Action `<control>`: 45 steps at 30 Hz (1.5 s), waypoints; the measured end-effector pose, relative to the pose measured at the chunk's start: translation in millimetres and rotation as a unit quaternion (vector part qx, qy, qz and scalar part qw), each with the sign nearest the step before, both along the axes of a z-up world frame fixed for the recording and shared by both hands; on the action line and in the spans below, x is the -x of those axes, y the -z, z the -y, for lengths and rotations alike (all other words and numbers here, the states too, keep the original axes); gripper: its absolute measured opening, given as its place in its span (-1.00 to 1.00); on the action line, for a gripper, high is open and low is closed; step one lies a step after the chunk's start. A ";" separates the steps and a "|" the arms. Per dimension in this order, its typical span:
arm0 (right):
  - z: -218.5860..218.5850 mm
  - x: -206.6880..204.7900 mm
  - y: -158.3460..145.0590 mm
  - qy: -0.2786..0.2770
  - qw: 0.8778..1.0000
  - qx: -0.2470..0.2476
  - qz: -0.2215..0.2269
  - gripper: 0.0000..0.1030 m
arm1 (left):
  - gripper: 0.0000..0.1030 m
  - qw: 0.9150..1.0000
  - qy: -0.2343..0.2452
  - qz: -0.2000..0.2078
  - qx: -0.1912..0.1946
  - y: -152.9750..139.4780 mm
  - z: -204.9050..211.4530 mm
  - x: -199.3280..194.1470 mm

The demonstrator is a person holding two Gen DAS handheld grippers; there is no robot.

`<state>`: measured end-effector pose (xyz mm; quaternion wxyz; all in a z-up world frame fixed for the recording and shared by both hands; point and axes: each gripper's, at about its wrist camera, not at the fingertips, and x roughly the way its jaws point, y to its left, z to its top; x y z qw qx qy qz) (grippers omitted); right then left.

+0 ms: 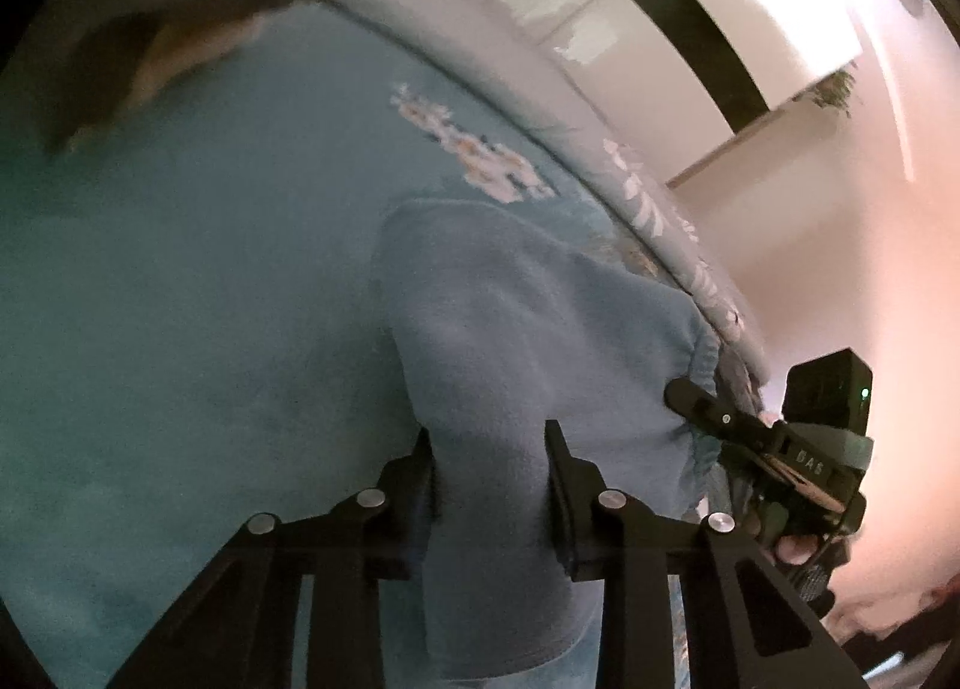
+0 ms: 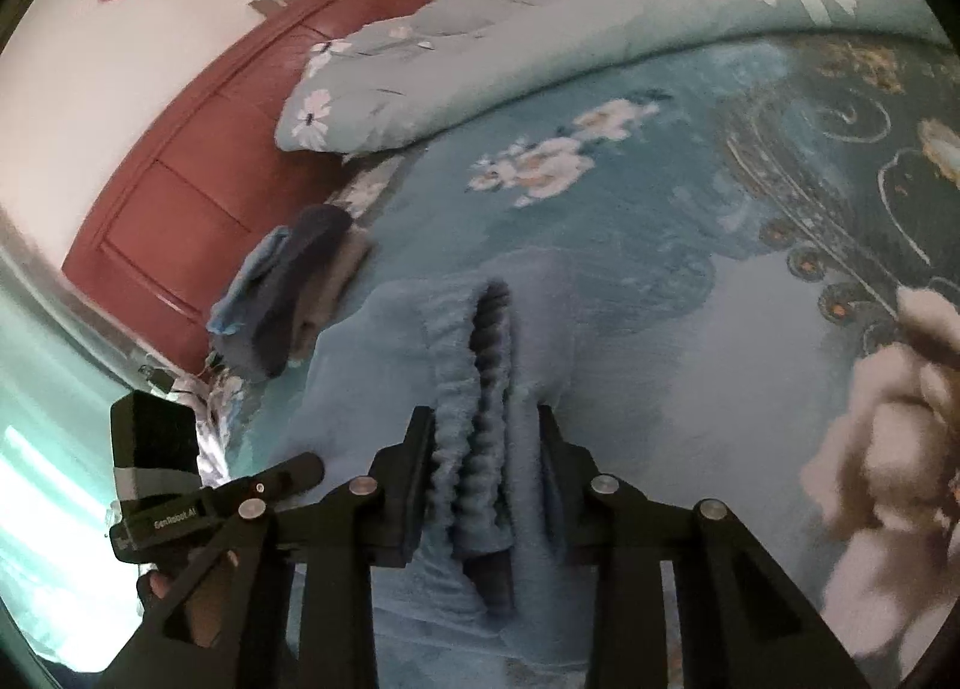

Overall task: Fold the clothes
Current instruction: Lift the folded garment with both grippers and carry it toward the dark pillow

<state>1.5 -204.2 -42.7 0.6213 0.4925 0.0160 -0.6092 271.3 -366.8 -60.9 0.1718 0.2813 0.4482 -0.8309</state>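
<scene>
Left gripper (image 1: 489,449) and right gripper (image 2: 480,437) clench blue fleece garment (image 2: 468,341) on bed (image 2: 660,281); folding barely begun; folded pile (image 2: 294,293) nearby.

pretty dim and soft overall, heavy fisheye bending with black corners, pinkish glare on the wall (image 1: 870,245), smeared blur toward the edges.

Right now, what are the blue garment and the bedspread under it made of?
Blue garment: looks like fleece, matte and fuzzy, with a ruffled elastic waistband. Bedspread: likely plush printed blanket, soft nap, floral pattern. Neither is certain from the look alone.
</scene>
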 end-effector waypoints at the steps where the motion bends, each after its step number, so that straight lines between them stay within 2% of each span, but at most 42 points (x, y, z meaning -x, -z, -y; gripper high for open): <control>1: -1.0 -4.6 -4.4 -0.004 1.000 0.006 -0.001 -0.35 | -0.35 1.000 0.004 0.000 0.012 -7.4 1.2 -4.2; 6: 14.9 -30.9 -29.7 -0.025 0.999 0.028 -0.003 -0.35 | -0.35 0.999 0.013 -0.013 0.048 -41.4 18.2 -31.6; 10: 43.6 -59.0 -54.8 -0.041 0.998 0.055 0.001 -0.35 | -0.35 0.997 0.015 -0.021 0.068 -74.6 52.2 -60.4; 14: 87.0 -93.4 -81.6 -0.065 0.995 0.082 0.004 -0.35 | -0.35 0.992 0.015 0.001 0.122 -116.4 90.3 -90.9; 17: 129.6 -124.4 -100.8 -0.087 0.992 0.093 0.000 -0.35 | -0.35 0.988 0.015 0.015 0.153 -147.1 133.1 -113.8; 23: 219.4 -170.7 -118.6 -0.111 0.988 0.108 0.014 -0.35 | -0.34 0.985 0.019 0.041 0.167 -182.3 227.4 -152.7; 28: 289.5 -198.8 -112.3 -0.122 0.987 0.099 0.035 -0.35 | -0.34 0.984 0.005 0.057 0.170 -178.0 301.6 -170.1; 34: 344.5 -221.2 -93.0 -0.124 0.987 0.084 0.053 -0.35 | -0.29 0.986 -0.009 0.076 0.147 -149.7 373.2 -187.4; 41: 376.5 -217.7 -48.6 -0.104 0.993 0.043 0.047 -0.35 | -0.21 0.988 0.002 0.088 0.124 -98.2 395.2 -186.4; 45: 378.2 -209.7 -35.5 -0.099 0.993 0.038 0.057 -0.32 | 0.04 0.990 -0.005 0.077 0.116 -82.0 396.6 -191.2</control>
